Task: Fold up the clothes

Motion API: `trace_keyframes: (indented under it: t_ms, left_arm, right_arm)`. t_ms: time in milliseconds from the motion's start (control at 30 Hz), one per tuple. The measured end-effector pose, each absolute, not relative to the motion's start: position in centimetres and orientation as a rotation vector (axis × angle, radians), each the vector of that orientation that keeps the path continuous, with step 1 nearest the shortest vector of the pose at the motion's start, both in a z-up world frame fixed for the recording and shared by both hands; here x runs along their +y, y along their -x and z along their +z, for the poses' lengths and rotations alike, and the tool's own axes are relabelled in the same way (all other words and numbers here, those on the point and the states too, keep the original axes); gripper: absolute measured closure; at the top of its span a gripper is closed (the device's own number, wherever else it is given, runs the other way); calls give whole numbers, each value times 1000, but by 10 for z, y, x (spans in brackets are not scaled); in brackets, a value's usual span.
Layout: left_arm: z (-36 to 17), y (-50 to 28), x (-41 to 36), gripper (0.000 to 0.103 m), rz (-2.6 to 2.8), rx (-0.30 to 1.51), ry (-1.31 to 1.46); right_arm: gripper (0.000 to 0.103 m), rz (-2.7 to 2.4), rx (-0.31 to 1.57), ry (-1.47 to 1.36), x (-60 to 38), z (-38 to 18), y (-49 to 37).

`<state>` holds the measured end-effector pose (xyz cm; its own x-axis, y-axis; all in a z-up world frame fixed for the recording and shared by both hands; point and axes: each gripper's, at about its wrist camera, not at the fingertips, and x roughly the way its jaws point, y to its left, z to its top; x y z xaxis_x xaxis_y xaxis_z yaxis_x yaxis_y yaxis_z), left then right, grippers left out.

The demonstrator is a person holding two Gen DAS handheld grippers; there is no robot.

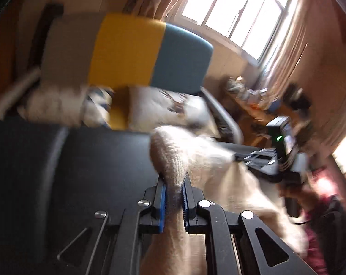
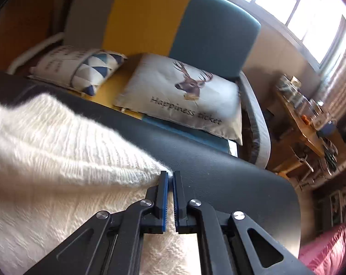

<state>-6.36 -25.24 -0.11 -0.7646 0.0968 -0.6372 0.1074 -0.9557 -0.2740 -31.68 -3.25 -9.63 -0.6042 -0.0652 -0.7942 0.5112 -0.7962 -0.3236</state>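
Observation:
A cream knitted sweater (image 2: 58,151) lies on a dark table (image 2: 218,165). My left gripper (image 1: 174,184) is shut on a fold of the sweater (image 1: 170,158) and holds it raised above the table (image 1: 92,160); the view is blurred by motion. My right gripper (image 2: 170,176) is shut on the sweater's edge near the table's middle. The right gripper also shows in the left wrist view (image 1: 239,158), clamped on the same sweater to the right.
A grey, yellow and blue sofa (image 2: 173,23) stands behind the table with a deer cushion (image 2: 184,96) and a triangle-pattern cushion (image 2: 95,71). A cluttered wooden side table (image 2: 310,123) stands at the right under the window. Pink fabric (image 2: 326,249) shows at lower right.

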Motion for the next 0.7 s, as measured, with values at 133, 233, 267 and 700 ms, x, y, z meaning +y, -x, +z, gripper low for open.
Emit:
trace_keyframes:
  t_ms: [133,233,267,700]
  left_arm:
    - [-25,93,-250,83,-2843,495,-1298]
    - [-43,101,-256,81,-2799,591,-1414]
    - [-47,97,-262,78,-2784,665,-1426]
    - [-117,-43,-408,55,-2395,1266,-1291]
  right_arm:
    - [101,-2430,807,-1337,-38,-140,338]
    - [97,-2446,693,-1421,-20,-144,337]
    - [92,-2444,634,-1448,-14,-143,337]
    - [72,-1881,301,-1395,-155,-93,194]
